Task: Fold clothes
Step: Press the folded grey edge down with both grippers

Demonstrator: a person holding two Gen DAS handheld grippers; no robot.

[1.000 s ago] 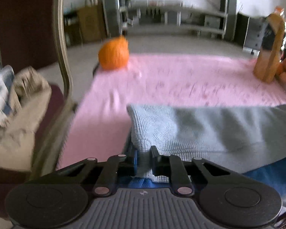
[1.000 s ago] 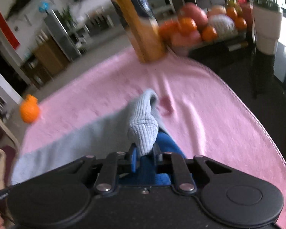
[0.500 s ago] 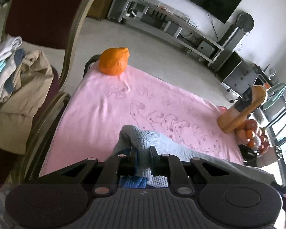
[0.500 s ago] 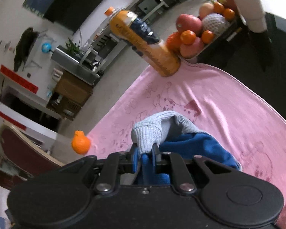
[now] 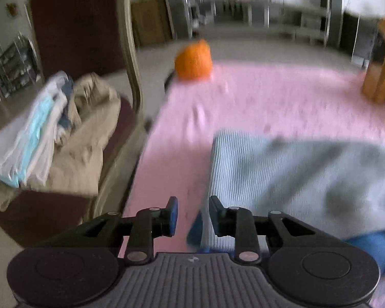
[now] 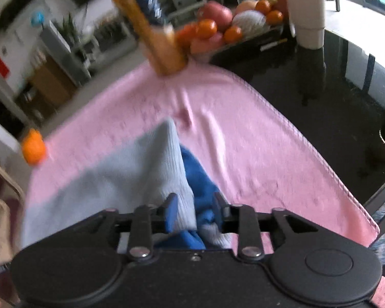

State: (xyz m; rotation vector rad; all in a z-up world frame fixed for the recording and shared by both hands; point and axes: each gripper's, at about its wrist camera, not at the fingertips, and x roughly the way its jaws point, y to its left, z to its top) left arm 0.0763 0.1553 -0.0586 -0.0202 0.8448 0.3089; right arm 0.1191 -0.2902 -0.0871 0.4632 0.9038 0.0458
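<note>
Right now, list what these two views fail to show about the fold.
- Left wrist view: the near hem of the grey-blue garment is hidden behind the left gripper; its right side is cut off by the frame edge.
- Right wrist view: the blue layer disappears under the right gripper.
- Both views: motion blur hides whether the edges line up, and the bottle label is unreadable.

I've let go with my left gripper (image 5: 191,214): its fingers, clamped on the grey knit garment (image 5: 295,179) half a second ago, now stand apart beside its edge. My right gripper (image 6: 195,211) has spread too, the cloth lying loose between its fingers.
</note>
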